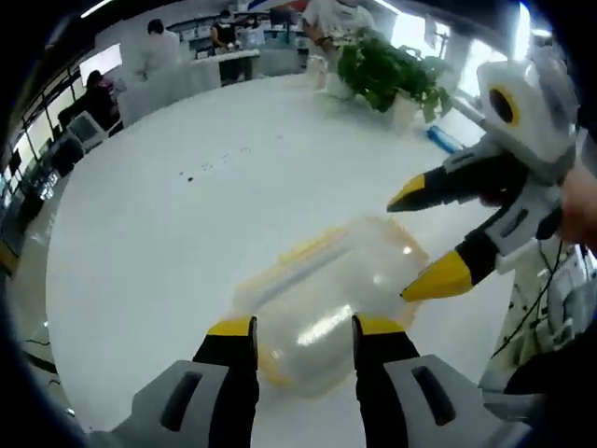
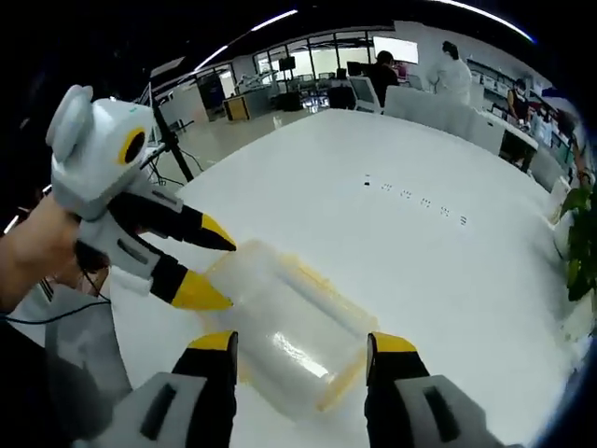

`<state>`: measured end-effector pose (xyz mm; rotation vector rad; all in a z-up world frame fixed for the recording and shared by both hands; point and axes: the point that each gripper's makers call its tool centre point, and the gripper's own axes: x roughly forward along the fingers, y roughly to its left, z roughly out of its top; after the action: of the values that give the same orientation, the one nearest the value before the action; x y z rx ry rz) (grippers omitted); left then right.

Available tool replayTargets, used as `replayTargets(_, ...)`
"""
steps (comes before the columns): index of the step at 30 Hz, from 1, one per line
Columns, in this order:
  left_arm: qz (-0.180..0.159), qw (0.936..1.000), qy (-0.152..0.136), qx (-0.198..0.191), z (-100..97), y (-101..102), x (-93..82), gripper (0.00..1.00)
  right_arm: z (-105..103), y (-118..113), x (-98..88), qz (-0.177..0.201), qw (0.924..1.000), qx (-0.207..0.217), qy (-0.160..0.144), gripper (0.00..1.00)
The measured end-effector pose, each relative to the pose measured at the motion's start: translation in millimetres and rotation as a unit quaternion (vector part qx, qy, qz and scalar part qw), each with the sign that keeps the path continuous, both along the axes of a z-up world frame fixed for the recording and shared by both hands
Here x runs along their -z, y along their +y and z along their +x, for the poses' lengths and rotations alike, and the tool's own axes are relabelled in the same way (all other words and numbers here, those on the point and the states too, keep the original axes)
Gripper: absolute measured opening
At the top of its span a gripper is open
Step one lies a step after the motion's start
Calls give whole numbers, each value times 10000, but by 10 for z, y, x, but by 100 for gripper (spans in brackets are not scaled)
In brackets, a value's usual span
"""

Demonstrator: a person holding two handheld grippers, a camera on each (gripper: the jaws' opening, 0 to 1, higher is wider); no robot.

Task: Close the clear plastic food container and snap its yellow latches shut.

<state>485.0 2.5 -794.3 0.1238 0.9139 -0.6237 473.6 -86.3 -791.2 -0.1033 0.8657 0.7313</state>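
Currently both grippers stand with jaws spread wide and nothing between them. The left gripper (image 1: 303, 327) straddles the near end of the clear plastic food container (image 1: 331, 294), with its jaw tips over the container's near edge; contact cannot be confirmed. The right gripper (image 2: 303, 343) approaches the same container (image 2: 289, 322) from the opposite end, also with jaws parted and gripping nothing. In the left gripper view, the right gripper (image 1: 424, 238) hangs just above the container's far corner.

The container lies on the white table (image 1: 187, 233), near the table edge closest to the person, with its lid seated on top. The yellow latches (image 1: 298, 250) run along its rims (whether any is already snapped down cannot be told from these views).

Handling judgement: the container looks empty, thin-walled and light, so it will likely slide on the smooth table under any sideways push. Its clear walls probably flex and offer a slippery surface. The better hold is the stiff rim beside a latch: steady one end with one gripper and press the latch flap downward and inward with the other. Squeezing the lid's middle risks bowing it.

A potted plant (image 1: 387, 70) stands well beyond the container, at the far side of the table.
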Motion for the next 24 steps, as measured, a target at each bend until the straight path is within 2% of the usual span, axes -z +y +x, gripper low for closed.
replayTargets(3,-313,9993,-89,-166,28,25,-33,38,15,-70,21,122,9995,210,-181,54)
replayTargets(5,-487,9981,-128,-360,51,46,-40,37,19,-69,15,386,9981,423,-211,54)
replayTargets(6,-549,9971,-212,-475,73,77,-42,38,6,-54,15,520,9973,483,-181,54)
replayTargets(9,-725,9940,-131,-803,69,134,-22,38,-21,-74,44,773,9950,627,-74,54)
replayTargets(12,-799,9933,-140,-826,60,149,-28,37,-5,-130,53,987,9915,850,14,54)
replayTargets(16,-780,9929,-129,-889,63,164,6,38,0,-177,85,947,9912,926,35,54)
replayTargets(19,-744,9916,-94,-1054,61,214,67,40,-68,-209,192,815,9903,1076,317,54)
replayTargets(22,-790,9901,214,-1143,-7,204,207,36,-98,-174,272,811,9886,1149,532,52)
replayTargets(24,-750,9901,331,-1141,-36,210,283,39,-118,-165,304,778,9875,1208,645,48)
